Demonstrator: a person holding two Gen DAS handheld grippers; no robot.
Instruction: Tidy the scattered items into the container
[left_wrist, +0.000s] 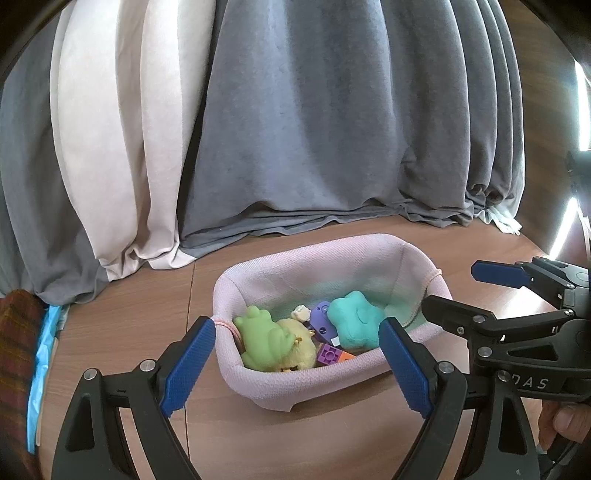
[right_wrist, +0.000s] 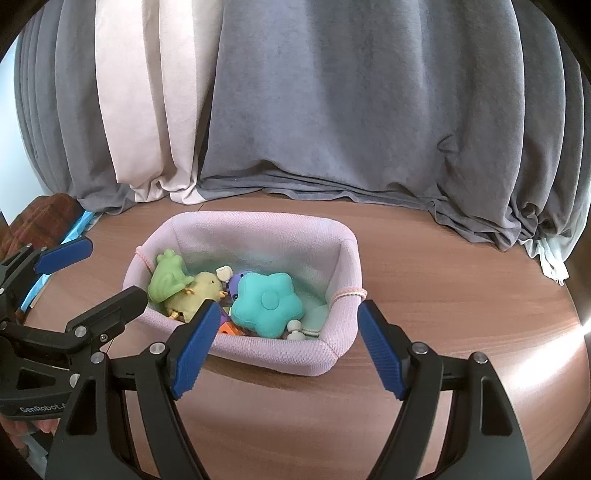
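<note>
Hovering angled downward, both empty claws face the basket.

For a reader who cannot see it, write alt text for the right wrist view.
A pink fabric basket on a wooden table holds a teal flower toy, green frog and yellow chick. The open right gripper hovers before it, empty; grey and cream curtains hang behind.

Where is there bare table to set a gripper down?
Bare wood lies right of the pink basket toward the curtain, and in front of it near the right gripper. The basket itself is crowded: frog, teal star.
</note>
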